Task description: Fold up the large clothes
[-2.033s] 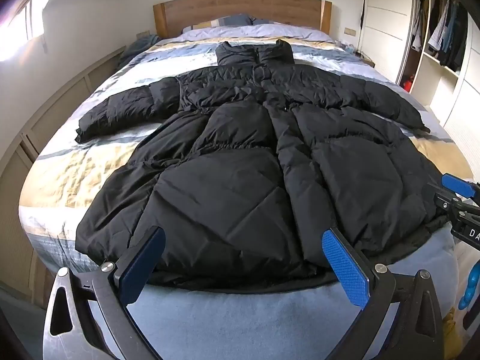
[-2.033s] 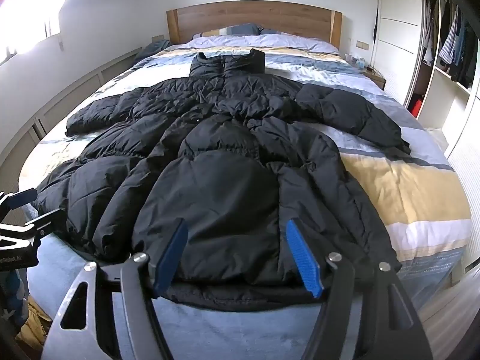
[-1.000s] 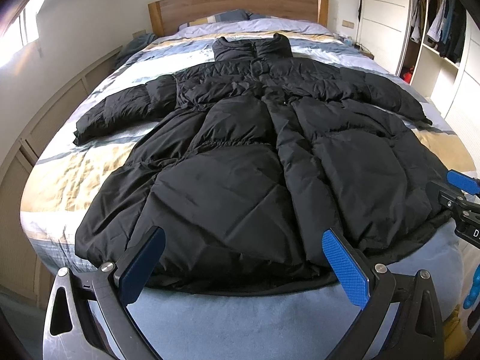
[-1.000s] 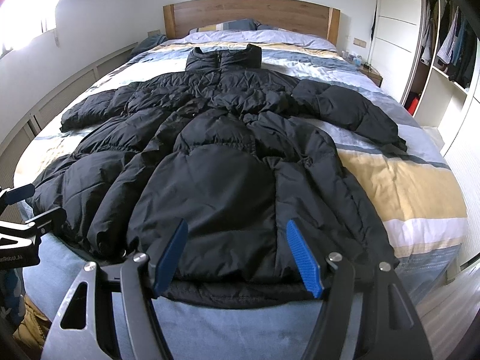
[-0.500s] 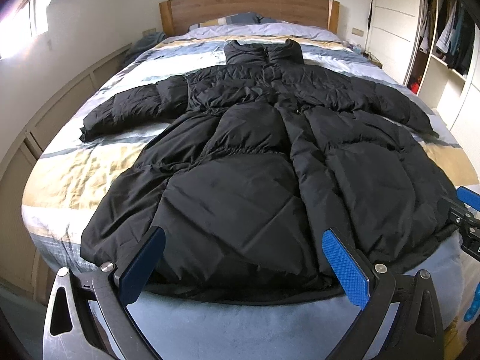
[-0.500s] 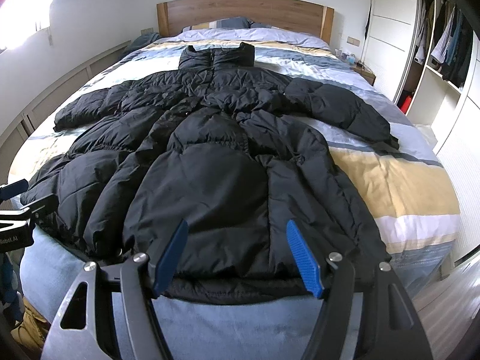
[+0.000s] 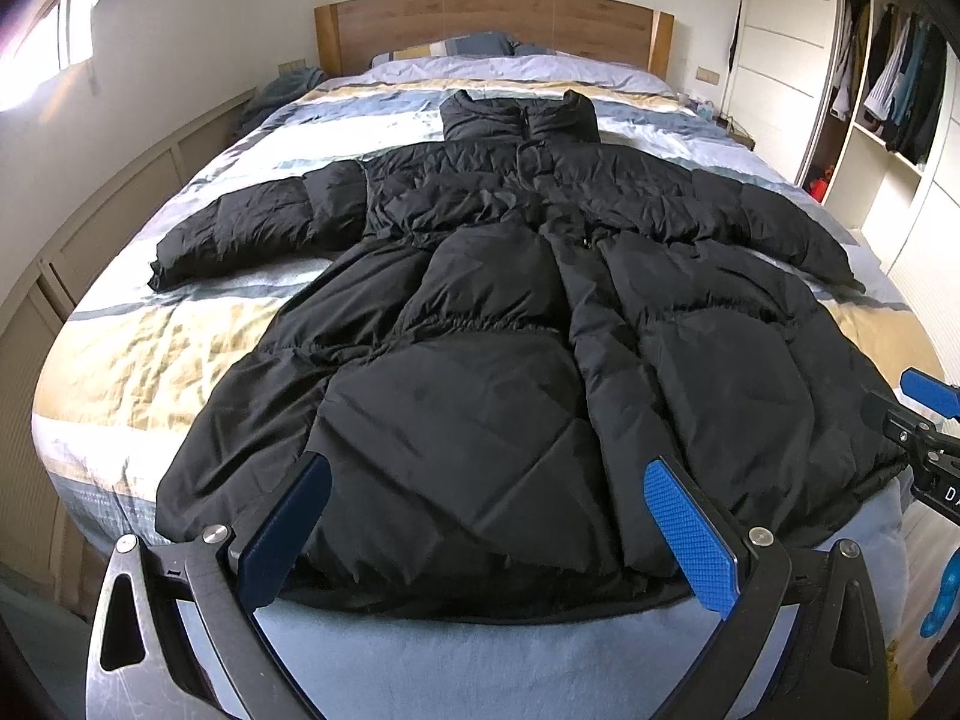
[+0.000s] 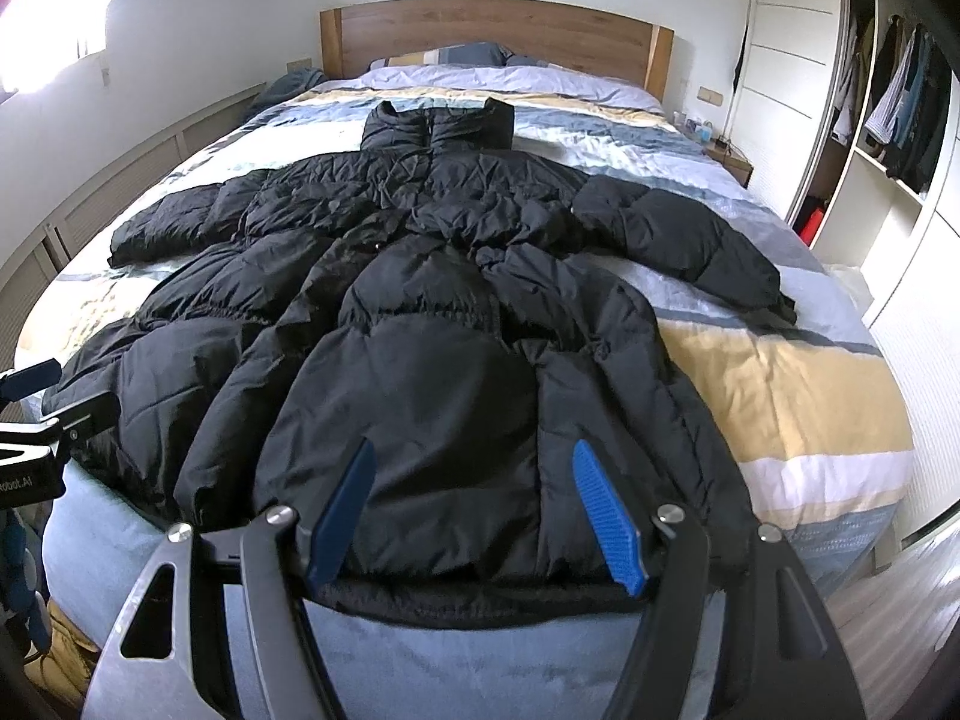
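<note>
Both claws hang spread at the foot of the bed, gripping nothing: the left gripper (image 7: 487, 528) has its blue pads (image 7: 690, 534) wide apart over the hem on its side, and the right gripper (image 8: 474, 516) stands likewise parted, somewhat narrower, above the hem on the other side. Neither pad seems to touch cloth, though the fisheye makes that hard to settle. Beyond them the black puffer coat (image 7: 510, 348) lies front up and spread flat along the striped bed (image 7: 138, 354), collar (image 7: 519, 114) toward the wooden headboard (image 7: 492, 24), its left sleeve (image 7: 252, 225) and right sleeve (image 8: 690, 243) both thrown out sideways onto the duvet, the hem near the bed's foot edge. By my reading no fold has been made yet; this looks like the approach before the first grasp. The next move likely calls for each claw to drop to the hem or to a side edge and pinch through thick, springy padding, so a deep bite is wanted; a shallow one may slip off the slick shell. The sleeves probably need bringing across the body too. An open wardrobe (image 8: 894, 108) stands at the right, well apart.
</note>
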### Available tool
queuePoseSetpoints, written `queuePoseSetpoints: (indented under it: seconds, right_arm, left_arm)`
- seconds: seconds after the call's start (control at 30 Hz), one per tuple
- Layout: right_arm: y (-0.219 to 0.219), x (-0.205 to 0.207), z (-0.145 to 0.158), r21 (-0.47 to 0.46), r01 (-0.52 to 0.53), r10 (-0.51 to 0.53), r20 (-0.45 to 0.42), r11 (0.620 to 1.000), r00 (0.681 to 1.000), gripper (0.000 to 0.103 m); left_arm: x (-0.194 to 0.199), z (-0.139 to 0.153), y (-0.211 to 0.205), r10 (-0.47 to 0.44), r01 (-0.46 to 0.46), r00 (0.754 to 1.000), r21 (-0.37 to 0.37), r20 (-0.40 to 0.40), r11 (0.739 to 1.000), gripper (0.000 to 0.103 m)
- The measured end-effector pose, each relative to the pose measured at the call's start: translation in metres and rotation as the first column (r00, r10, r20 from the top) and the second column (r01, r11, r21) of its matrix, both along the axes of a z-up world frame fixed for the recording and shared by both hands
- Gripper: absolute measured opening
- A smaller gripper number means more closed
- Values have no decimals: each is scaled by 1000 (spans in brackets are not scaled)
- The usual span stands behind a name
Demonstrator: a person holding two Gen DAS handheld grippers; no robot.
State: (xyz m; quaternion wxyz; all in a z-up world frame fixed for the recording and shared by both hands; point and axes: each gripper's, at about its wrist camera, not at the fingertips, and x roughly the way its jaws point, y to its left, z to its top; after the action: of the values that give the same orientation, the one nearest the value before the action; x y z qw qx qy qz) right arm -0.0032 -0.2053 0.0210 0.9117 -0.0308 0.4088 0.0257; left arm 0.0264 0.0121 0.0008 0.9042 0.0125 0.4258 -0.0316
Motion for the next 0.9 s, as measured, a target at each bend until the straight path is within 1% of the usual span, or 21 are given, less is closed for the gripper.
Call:
queuePoseSetpoints:
  seconds: [0.17, 0.33, 0.47, 0.53, 0.57, 0.63, 0.67, 0.77, 0.83, 0.9]
  right_arm:
    - [0, 12, 6, -8, -6, 6, 4, 1000, 1000, 67]
    - [-4, 29, 14, -12, -6, 6, 20, 1000, 1000, 67]
    - [-11, 50, 25, -9, -11, 11, 44, 1000, 999, 67]
    - [-14, 64, 30, -6, -13, 13, 58, 1000, 998, 67]
    - [-14, 71, 32, -4, -13, 14, 65, 1000, 998, 67]
    - [-16, 88, 36, 4, -15, 14, 79, 1000, 997, 67]
    - [-17, 98, 37, 8, -15, 14, 85, 1000, 996, 67]
    - [-19, 124, 38, 25, -15, 13, 96, 1000, 995, 67]
    - [-21, 140, 38, 37, -15, 11, 104, 999, 995, 67]
    - [-23, 156, 38, 48, -14, 8, 108, 999, 994, 67]
  left_arm:
    - [8, 3, 1, -4, 4, 1000, 6, -8, 1000, 99]
    - [25, 7, 5, -4, 5, 1000, 24, -20, 1000, 96]
    - [46, 15, 11, -4, 4, 1000, 7, -28, 1000, 96]
    - [60, 19, 17, -5, 4, 999, -26, -44, 1000, 96]
    - [69, 21, 21, -7, 4, 998, -60, -63, 998, 96]
    - [93, 22, 35, -12, -5, 995, -161, -102, 987, 96]
    - [103, 23, 41, -5, -18, 993, -189, -117, 982, 97]
    - [138, 23, 62, 53, -87, 988, -234, -148, 968, 97]
    - [157, 24, 79, 95, -132, 983, -240, -158, 962, 97]
    - [178, 25, 107, 164, -205, 971, -248, -174, 947, 97]
